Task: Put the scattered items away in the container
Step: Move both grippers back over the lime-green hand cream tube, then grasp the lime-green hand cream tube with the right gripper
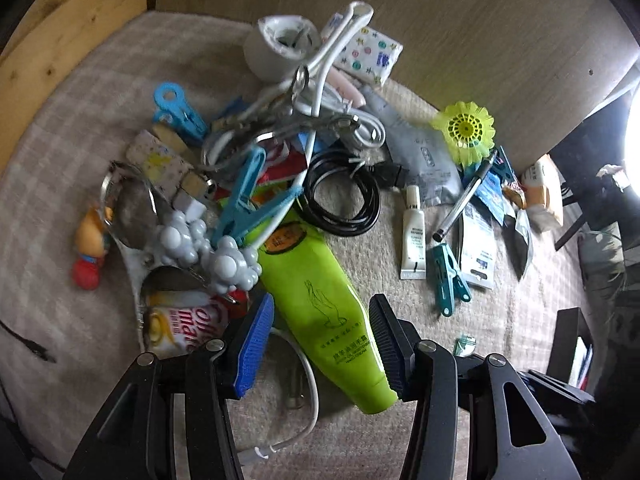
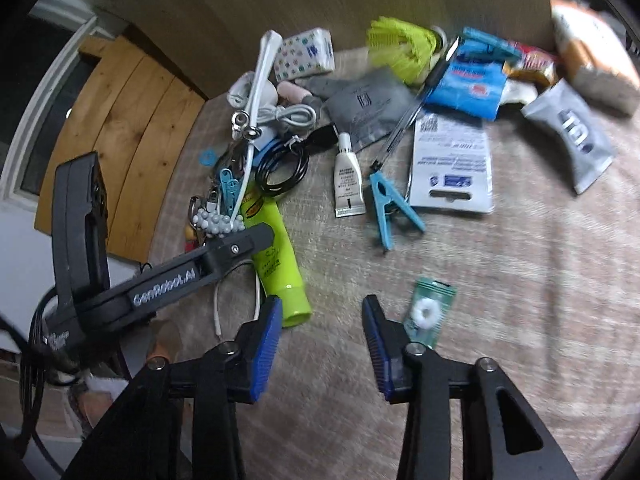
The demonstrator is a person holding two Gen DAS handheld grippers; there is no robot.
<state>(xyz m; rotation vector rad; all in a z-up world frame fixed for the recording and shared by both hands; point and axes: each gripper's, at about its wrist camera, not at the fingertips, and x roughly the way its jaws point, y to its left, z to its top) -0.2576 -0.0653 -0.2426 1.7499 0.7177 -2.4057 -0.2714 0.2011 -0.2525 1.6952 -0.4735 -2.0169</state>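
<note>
A lime green hand cream tube (image 1: 320,300) lies on the beige cloth, its lower half between the open fingers of my left gripper (image 1: 320,336); whether the pads touch it I cannot tell. It also shows in the right wrist view (image 2: 276,256), with the left gripper's finger (image 2: 224,256) beside it. My right gripper (image 2: 322,344) is open and empty above bare cloth, next to a small green packet with a white ring (image 2: 428,312). A tangled pile of clips, cables and packets (image 1: 256,152) lies behind the tube. No container is in view.
A small white tube (image 1: 414,232), a teal clothes peg (image 1: 448,280), a pen (image 1: 464,200), a black coiled cable (image 1: 340,196) and a yellow shuttlecock (image 1: 466,128) lie on the cloth (image 1: 60,200). A wooden board (image 1: 440,20) stands behind. Snack packets (image 2: 580,128) lie at the right.
</note>
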